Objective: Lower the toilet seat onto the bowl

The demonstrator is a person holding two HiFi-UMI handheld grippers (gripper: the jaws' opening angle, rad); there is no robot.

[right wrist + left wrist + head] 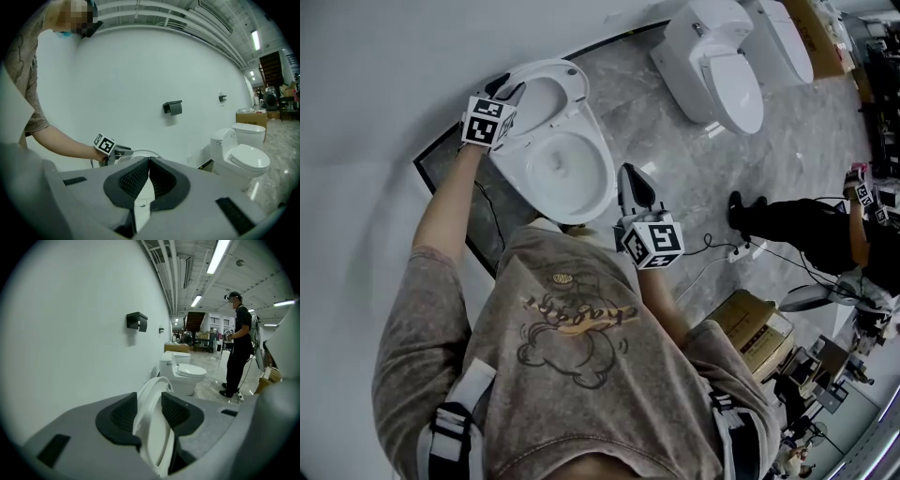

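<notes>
A white toilet stands against the wall, its open bowl (567, 169) just ahead of me. The toilet seat (555, 89) is raised upright toward the wall. My left gripper (508, 90) reaches the seat's upper left edge. In the left gripper view the seat's white rim (152, 427) fills the gap of the left gripper (150, 401), both dark pads (123, 413) against it. My right gripper (630, 176) hangs to the right of the bowl, apart from it. Its own view shows the right gripper (149, 161) shut with nothing between the pads.
A second toilet (717, 66) with its lid down stands to the right, another (783, 37) beyond it. A person in black (811, 230) stands on the marble floor near cables (717, 251) and a cardboard box (755, 328). A paper holder (137, 321) hangs on the wall.
</notes>
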